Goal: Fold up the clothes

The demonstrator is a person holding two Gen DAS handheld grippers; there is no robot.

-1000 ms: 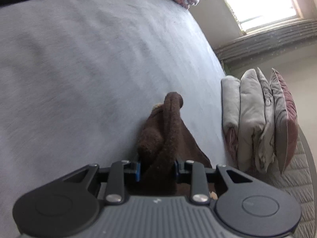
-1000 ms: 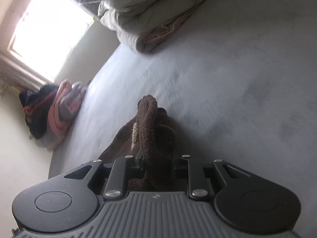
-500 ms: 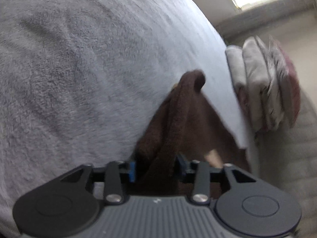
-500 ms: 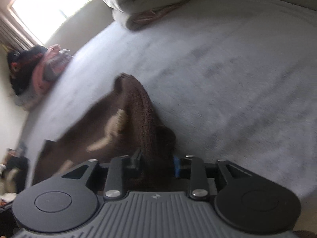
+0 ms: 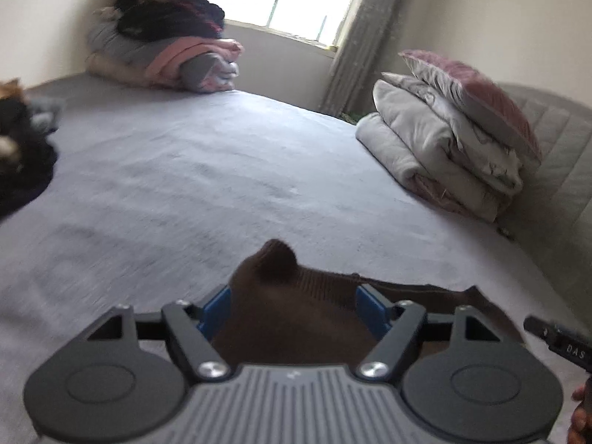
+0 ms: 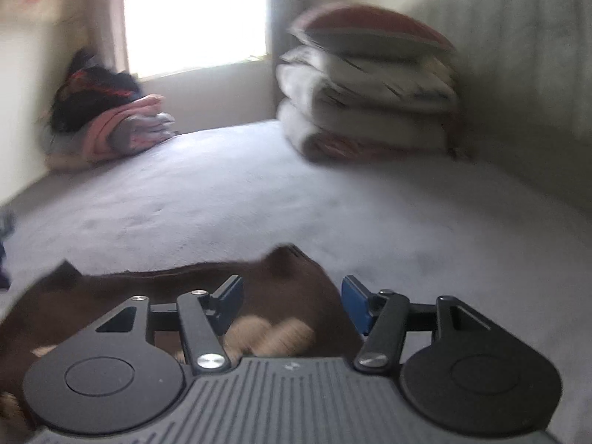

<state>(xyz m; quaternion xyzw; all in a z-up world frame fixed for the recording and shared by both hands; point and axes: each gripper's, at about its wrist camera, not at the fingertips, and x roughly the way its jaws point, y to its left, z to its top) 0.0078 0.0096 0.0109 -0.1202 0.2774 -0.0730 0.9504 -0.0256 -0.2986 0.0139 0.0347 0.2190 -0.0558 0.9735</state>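
Note:
A brown knit garment (image 5: 296,318) with a beige pattern (image 6: 270,333) lies spread across the grey bed (image 5: 222,185), its top edge running between both grippers. My left gripper (image 5: 292,305) is opening, and a bunched corner of the garment sits loose between its blue pads (image 5: 216,307). My right gripper (image 6: 292,303) is also opening. The garment's other corner (image 6: 292,270) lies between its jaws, with a clear gap to the right pad (image 6: 355,299). The right wrist view is blurred by motion.
A heap of dark and pink clothes (image 5: 166,48) sits at the far left by the window. Folded grey duvets topped with a pink pillow (image 5: 444,140) stand against the headboard (image 5: 555,155). Dark clothing (image 5: 18,155) lies at the left edge. A hand (image 5: 581,407) shows at lower right.
Both grippers have rolled round to level and their jaws have spread wide. The garment, earlier pinched into an upright fold in each, now lies slack and flatter on the bed.

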